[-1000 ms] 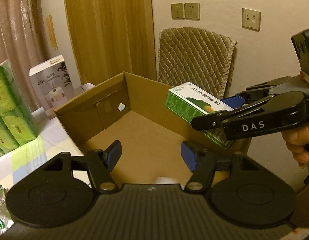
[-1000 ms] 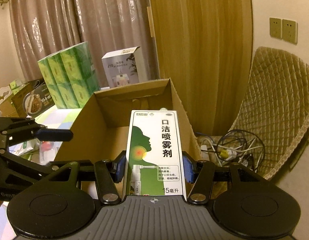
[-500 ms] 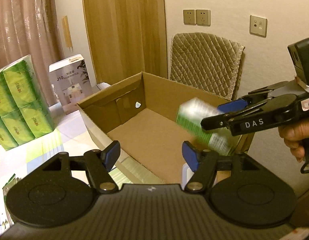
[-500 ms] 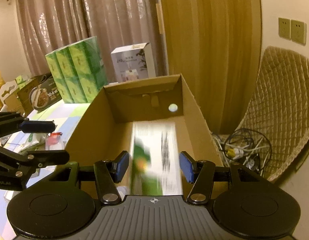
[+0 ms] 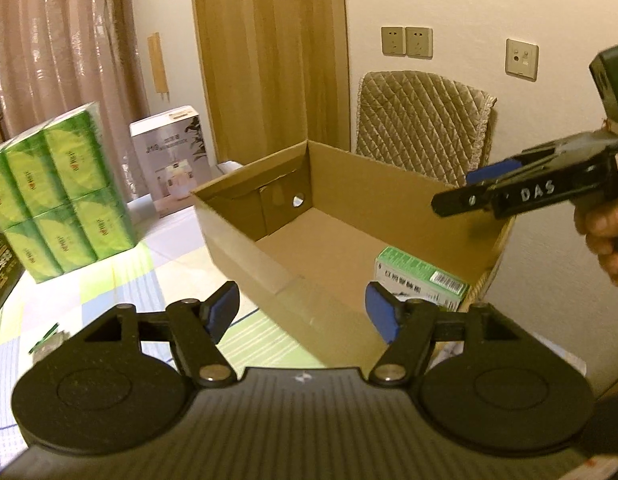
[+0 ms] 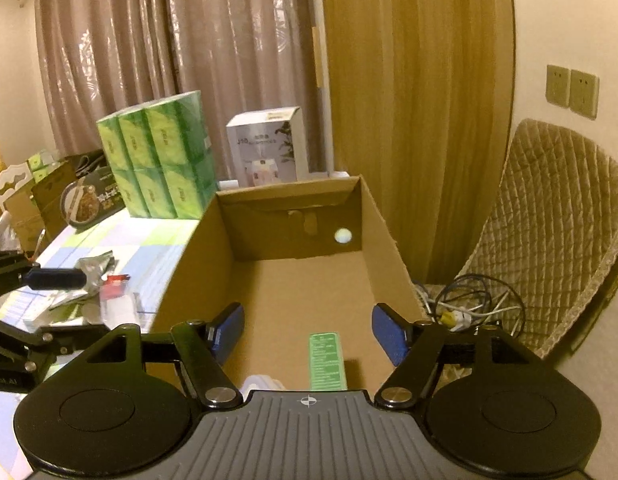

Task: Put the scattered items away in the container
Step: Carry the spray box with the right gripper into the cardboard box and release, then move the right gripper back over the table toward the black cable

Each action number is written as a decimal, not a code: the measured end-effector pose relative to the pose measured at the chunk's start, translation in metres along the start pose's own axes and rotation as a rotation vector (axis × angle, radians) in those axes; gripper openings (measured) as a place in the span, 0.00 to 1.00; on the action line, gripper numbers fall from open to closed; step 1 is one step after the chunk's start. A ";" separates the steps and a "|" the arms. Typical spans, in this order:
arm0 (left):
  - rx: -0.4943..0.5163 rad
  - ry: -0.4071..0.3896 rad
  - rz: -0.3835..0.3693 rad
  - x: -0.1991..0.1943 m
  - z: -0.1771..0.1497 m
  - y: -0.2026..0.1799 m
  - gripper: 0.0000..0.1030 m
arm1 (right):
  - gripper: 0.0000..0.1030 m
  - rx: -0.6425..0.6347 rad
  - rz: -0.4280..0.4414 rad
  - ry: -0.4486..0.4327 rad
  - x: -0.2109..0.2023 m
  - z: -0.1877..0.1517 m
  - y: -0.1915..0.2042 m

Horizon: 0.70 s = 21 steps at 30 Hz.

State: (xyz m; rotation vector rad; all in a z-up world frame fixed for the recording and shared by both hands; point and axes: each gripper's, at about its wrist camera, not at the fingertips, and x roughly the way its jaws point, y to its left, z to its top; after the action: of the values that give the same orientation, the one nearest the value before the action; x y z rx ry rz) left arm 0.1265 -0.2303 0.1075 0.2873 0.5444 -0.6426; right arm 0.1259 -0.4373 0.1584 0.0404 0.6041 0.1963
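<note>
The green carton (image 5: 423, 278) lay flat on the floor of the box (image 6: 309, 280), at the near end, close to the right wall. The right tool (image 6: 307, 334) hung above it with its blue pads spread wide and nothing between them. The left tool (image 5: 303, 312) was also spread and empty, near the outer side wall of the box.

So one item was in the box (the rest of its floor looked bare, except a pale thing at the lower edge that I could not identify). On the counter (image 6: 157, 256), left of the box, a foil pouch (image 6: 93, 265) and some small packets (image 6: 115, 298) were scattered, so I judged most of the tidying was left to do. The tissue packs (image 6: 161, 160) and white carton (image 6: 267, 144) at the back may not belong to the task
</note>
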 end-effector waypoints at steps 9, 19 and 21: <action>-0.021 0.006 0.065 -0.044 -0.022 0.021 0.70 | 0.71 -0.051 0.038 -0.022 -0.018 0.010 0.045; -0.039 0.034 0.146 -0.089 -0.055 0.047 0.74 | 0.79 -0.113 0.104 -0.019 -0.026 0.018 0.096; -0.048 0.044 0.159 -0.095 -0.063 0.052 0.74 | 0.80 -0.129 0.121 -0.015 -0.027 0.018 0.108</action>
State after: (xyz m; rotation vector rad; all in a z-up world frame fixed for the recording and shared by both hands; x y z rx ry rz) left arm 0.0716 -0.1179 0.1139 0.2965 0.5718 -0.4694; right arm 0.0962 -0.3364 0.1981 -0.0459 0.5731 0.3516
